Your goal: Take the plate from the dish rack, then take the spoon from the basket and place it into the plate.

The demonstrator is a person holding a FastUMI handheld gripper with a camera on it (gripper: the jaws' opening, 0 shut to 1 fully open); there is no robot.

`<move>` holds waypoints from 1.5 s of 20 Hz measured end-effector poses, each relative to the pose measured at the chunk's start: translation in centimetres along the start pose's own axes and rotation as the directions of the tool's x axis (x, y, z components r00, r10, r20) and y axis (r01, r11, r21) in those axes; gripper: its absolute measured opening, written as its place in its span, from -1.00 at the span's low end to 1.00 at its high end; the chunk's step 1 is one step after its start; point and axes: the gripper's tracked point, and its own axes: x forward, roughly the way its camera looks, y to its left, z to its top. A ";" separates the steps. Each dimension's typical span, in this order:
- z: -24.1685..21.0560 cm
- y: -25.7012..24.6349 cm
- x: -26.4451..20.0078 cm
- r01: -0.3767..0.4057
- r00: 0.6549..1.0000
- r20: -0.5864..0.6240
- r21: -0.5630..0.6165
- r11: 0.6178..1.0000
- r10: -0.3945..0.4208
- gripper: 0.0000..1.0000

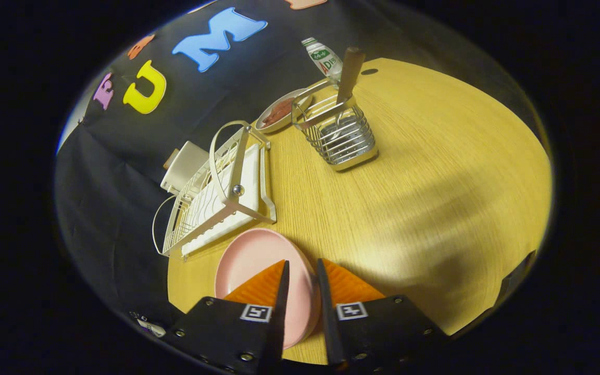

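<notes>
Plate step closing: hand-held gripper point(302, 271) narrowly pinches round pink plate point(250, 258) rim on wooden desk point(435, 172); next, release, reach wooden-handled spoon point(349, 70) in far wire basket point(344, 138).

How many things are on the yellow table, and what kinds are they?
Plates and dishes: 2, a pink plate between the hand-held gripper fingers, and a small dish behind the basket.
Racks and baskets: 2, a white dish rack and a wire basket.
Spoons: 1, a spoon standing in the basket.
Bottles: 1, a bottle.
Total: 6.
</notes>
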 end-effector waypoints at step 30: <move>17.9 -4.1 -4.5 0.249 0.732 0.670 -0.437 0.864 0.128 0.08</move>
